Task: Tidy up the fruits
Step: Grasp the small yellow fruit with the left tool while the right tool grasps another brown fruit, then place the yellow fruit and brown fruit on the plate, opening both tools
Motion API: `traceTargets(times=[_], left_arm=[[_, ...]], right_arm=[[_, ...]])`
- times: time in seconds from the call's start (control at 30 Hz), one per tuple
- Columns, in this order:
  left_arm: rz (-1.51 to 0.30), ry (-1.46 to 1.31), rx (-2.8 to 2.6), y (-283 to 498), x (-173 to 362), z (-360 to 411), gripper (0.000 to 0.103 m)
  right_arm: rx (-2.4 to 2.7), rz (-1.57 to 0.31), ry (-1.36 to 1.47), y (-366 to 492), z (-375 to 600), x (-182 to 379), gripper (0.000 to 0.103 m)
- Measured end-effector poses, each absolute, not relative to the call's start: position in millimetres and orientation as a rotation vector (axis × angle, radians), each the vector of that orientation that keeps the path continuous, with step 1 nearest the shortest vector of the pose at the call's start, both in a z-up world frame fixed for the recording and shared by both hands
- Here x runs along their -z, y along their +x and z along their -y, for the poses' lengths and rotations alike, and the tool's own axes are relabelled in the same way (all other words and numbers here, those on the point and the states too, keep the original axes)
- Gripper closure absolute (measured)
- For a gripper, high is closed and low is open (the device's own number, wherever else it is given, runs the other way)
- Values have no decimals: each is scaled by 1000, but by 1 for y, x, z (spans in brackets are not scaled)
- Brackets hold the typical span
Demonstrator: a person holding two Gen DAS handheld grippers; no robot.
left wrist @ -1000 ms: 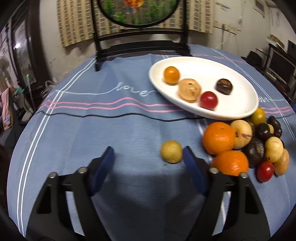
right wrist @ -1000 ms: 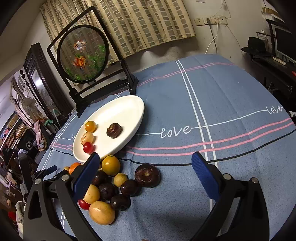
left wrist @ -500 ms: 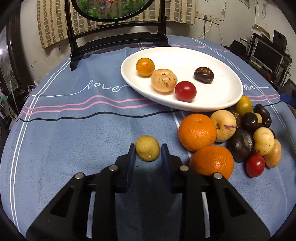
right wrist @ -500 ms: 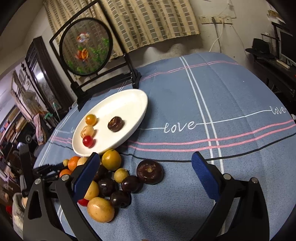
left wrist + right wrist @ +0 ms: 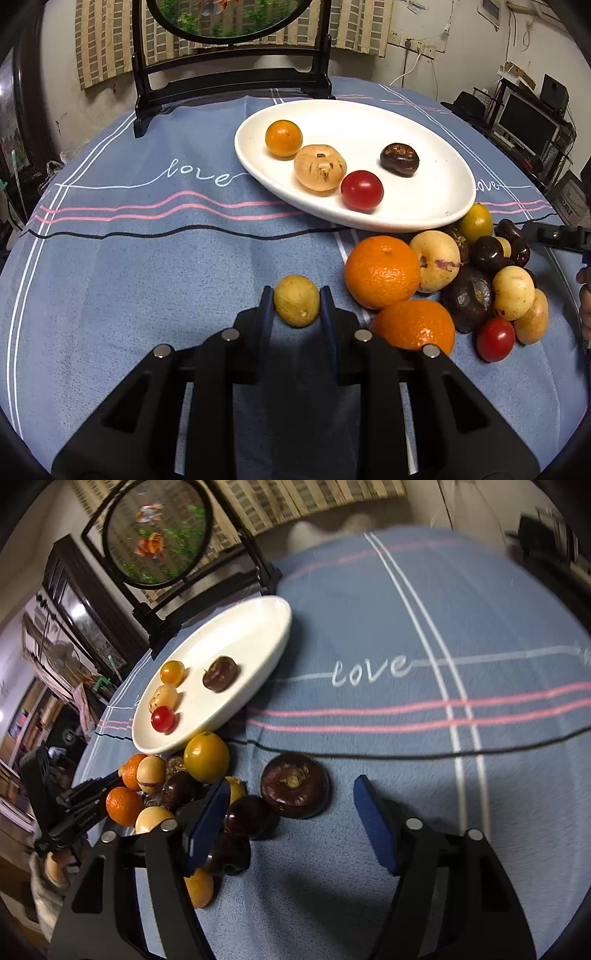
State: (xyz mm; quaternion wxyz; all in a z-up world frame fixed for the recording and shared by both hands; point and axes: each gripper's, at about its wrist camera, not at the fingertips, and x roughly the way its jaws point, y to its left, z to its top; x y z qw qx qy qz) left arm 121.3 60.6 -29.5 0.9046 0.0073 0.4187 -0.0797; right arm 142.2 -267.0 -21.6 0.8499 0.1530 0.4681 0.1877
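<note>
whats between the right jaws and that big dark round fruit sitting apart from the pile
Nothing but bare blue tablecloth: in the right wrist view the dark round fruit lies just ahead of the right gripper, whose jaws have been closing without touching it.

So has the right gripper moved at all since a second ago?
Yes. The right gripper has dropped toward the big dark fruit, now between its closing, not yet touching jaws; the white plate looms larger.

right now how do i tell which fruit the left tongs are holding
Start at the white oval ceramic plate, then drop to the pile of oranges and dark fruits below its near rim. Left of that pile, apart from it, lies a small dull yellow-green round fruit, pinched between the left tongs.
</note>
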Motion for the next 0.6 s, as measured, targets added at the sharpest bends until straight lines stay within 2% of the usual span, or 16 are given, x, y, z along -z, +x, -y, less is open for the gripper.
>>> traceTargets(times=[0.13, 0.37, 0.43, 0.6], left_arm=[[-866, 19, 163, 121, 29, -60, 78], [-871, -11, 179, 124, 30, -61, 78], [-868, -29, 181, 124, 29, -63, 78], [-778, -16, 162, 111, 17, -62, 78]], right_arm=[[-419, -994, 351, 142, 264, 26, 49], [-416, -973, 368, 147, 261, 30, 55], [-406, -968, 360, 145, 261, 29, 64], [-400, -941, 373, 142, 267, 23, 64]])
